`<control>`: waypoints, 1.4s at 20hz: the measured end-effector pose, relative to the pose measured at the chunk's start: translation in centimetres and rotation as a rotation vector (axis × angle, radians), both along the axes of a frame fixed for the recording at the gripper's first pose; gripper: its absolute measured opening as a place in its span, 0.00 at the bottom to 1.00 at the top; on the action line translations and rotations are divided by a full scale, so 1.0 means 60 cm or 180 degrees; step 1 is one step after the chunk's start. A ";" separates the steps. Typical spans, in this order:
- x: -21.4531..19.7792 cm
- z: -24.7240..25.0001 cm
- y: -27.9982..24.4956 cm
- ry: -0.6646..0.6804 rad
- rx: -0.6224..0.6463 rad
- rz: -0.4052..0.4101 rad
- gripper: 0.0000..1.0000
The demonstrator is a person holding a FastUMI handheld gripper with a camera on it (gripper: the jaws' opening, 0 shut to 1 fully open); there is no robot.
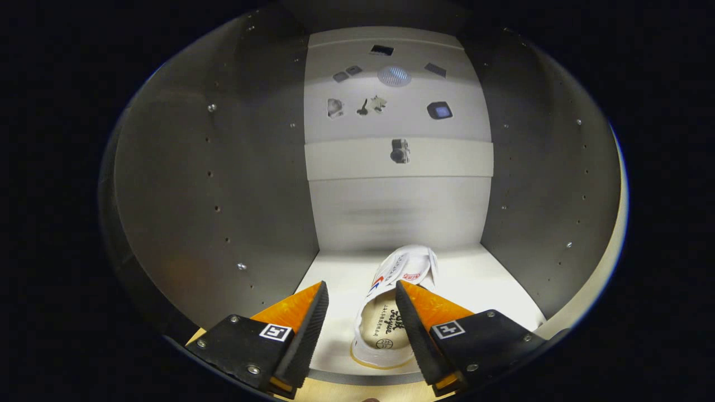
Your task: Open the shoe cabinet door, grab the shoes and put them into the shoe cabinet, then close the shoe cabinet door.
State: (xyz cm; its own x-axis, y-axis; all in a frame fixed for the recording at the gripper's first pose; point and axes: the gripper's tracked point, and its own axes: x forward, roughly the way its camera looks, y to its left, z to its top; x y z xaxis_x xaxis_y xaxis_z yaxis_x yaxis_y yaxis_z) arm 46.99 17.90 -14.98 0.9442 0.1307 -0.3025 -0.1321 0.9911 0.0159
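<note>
- Your gripper (362, 293) has its jaws spread, pinching nothing.
- The 1 white canvas shoe (391, 304) lies between them on the cabinet shelf (480, 279), toe pointing away.

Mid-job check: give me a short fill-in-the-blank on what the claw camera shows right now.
1. The white shoe lies on the cabinet's ____.
2. The claw is ____, gripping nothing.
3. The shoe's toe points toward the cabinet's ____ wall.

Missing words: floor; open; back
</note>
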 end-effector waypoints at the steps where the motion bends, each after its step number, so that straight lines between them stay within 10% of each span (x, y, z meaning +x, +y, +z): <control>1: -0.008 0.015 -0.002 -0.0065 0.0009 -0.0017 0.77; 28: -0.651 0.283 -0.082 -0.0968 0.0208 -0.0504 0.89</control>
